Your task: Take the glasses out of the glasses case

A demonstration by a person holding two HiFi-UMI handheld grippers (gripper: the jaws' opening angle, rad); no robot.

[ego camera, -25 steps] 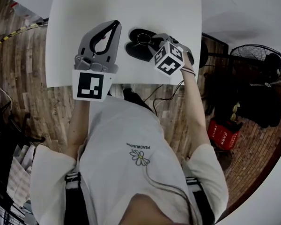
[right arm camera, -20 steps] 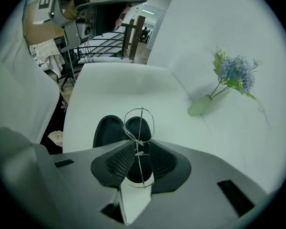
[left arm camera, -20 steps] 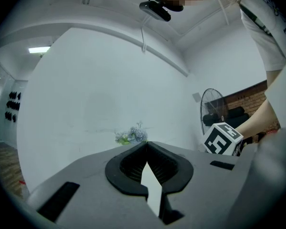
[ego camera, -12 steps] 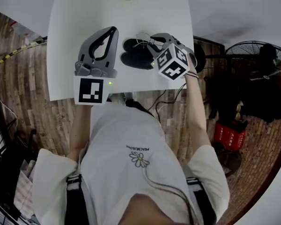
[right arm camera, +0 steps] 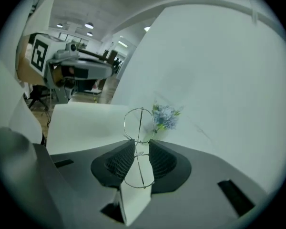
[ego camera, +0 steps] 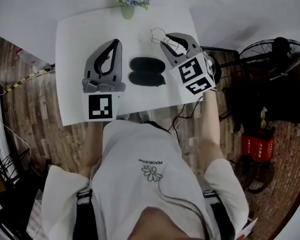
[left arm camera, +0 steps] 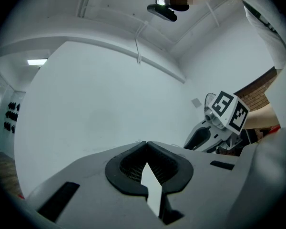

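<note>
Both lenses of the glasses line up along the right gripper, its jaws pinching the bridge, up far-right of the open glasses case on the counter; left gripper sits left of it, jaws closed on nothing

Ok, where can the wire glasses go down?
Bare: the white table left of the left gripper, and the near strip in front of the open black glasses case. Crowded: the middle, that case beside the right gripper holding the thin wire glasses.

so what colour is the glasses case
The glasses case is black; it shows best in the head view.
</note>
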